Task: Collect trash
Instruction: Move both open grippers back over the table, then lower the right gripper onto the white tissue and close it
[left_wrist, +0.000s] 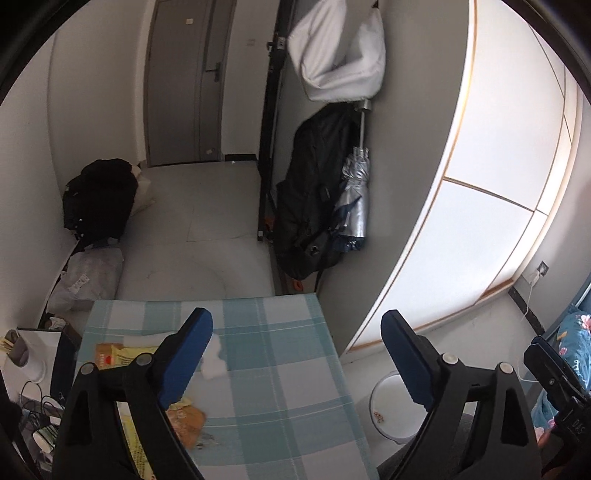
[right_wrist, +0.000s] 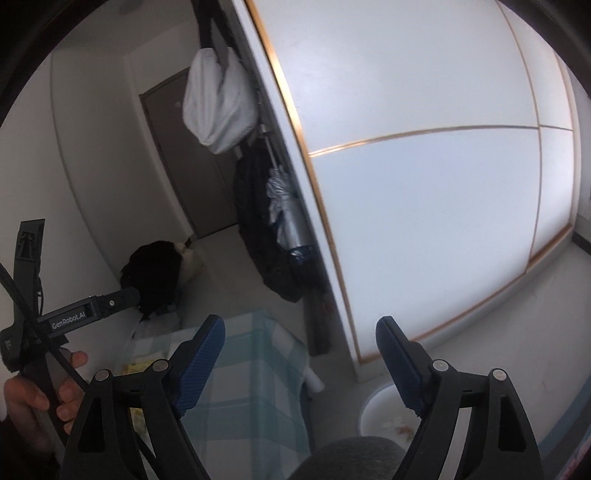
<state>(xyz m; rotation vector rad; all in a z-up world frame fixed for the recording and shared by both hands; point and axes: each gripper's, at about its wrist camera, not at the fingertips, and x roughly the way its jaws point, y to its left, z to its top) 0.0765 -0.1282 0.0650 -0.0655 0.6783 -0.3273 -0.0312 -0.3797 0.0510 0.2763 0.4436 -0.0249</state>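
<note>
Trash lies on the checked worktop (left_wrist: 280, 354): a crumpled white tissue (left_wrist: 214, 360), yellow wrappers (left_wrist: 122, 352) and an orange packet (left_wrist: 186, 419), all under the left gripper (left_wrist: 297, 356), whose blue fingers (left_wrist: 192, 350) are spread wide, empty. The right gripper (right_wrist: 301, 363) is likewise released, gripping nothing. A white bin (left_wrist: 393, 410) stands on the floor beside the worktop.
</note>
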